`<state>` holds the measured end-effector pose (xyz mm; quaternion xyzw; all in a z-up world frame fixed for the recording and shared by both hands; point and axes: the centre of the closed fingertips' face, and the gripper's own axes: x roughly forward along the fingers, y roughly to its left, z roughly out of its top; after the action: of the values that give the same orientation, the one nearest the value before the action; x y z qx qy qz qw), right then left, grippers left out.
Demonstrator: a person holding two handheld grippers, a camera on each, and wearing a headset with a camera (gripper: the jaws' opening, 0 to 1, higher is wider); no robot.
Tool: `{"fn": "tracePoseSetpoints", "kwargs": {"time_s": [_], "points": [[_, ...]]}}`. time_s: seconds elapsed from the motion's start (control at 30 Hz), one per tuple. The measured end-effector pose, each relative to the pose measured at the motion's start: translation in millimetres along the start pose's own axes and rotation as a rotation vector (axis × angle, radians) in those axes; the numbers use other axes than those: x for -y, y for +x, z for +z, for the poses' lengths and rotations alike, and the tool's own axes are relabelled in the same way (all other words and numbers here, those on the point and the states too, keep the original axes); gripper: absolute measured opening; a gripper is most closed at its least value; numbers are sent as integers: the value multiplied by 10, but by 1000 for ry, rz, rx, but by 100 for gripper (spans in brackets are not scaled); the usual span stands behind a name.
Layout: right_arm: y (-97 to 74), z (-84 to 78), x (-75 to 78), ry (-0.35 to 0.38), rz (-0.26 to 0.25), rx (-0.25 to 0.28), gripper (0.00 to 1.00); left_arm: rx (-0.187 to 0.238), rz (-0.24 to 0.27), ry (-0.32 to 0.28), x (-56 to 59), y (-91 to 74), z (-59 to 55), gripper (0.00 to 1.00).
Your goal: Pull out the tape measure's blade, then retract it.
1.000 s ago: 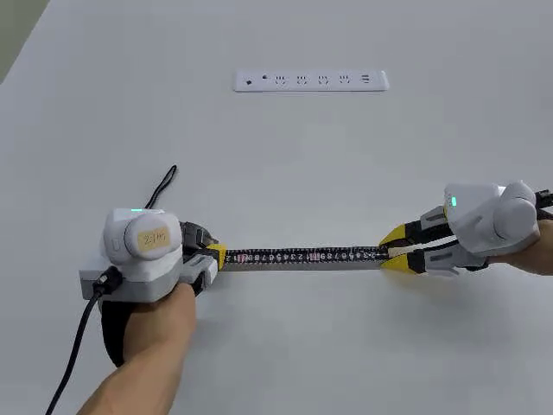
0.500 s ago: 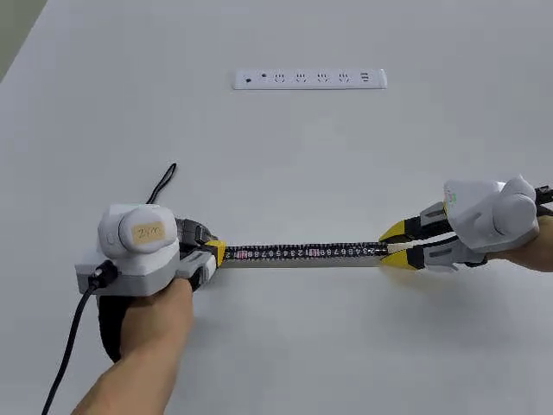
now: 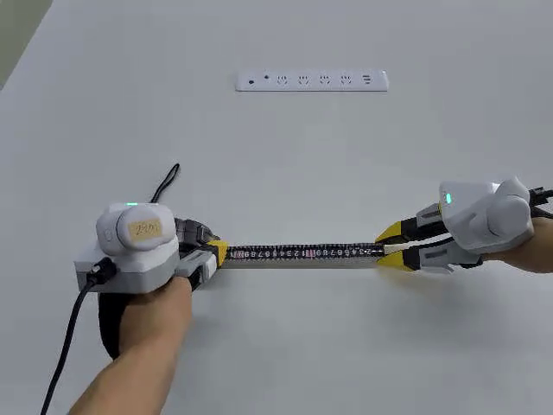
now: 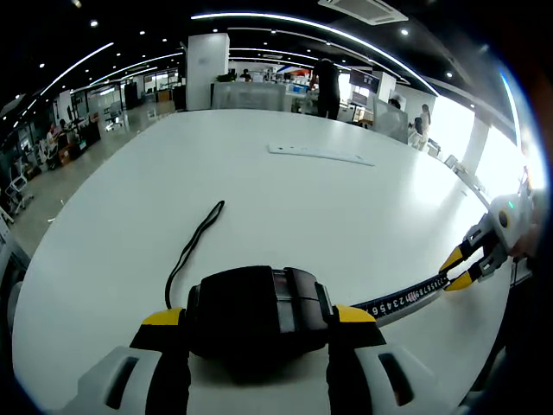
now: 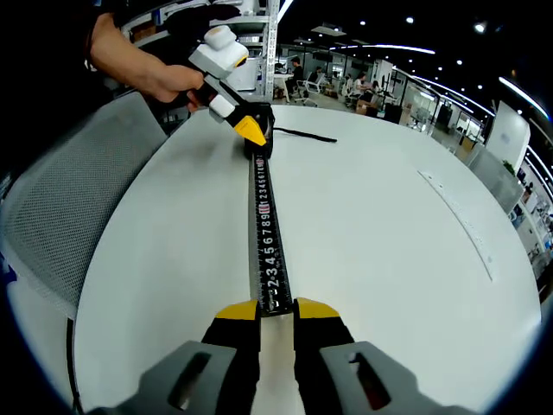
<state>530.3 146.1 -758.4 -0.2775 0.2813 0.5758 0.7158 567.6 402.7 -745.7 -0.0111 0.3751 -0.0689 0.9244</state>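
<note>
Black tape measure [image 4: 257, 304] on the white table [image 3: 302, 164], squeezed tight between the left gripper's [image 3: 206, 245] jaws. Blade [image 5: 266, 229] pulled out flat, end pinched by the right gripper's [image 5: 276, 309] jaws. Could snap back fast and whip if let go all at once.

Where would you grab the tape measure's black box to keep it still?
Grip the box by its broad flat sides, coming from the back, opposite the blade. Those sides look parallel, so a grip sits flush; the left gripper holds it that way.
</note>
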Motion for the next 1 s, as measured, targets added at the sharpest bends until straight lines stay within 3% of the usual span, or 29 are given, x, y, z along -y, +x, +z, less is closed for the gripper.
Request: {"fn": "tracePoseSetpoints", "kwargs": {"time_s": [1.0], "points": [[205, 236, -37, -2, 15, 36, 13, -2, -12, -15, -2, -22, 0, 61]]}}
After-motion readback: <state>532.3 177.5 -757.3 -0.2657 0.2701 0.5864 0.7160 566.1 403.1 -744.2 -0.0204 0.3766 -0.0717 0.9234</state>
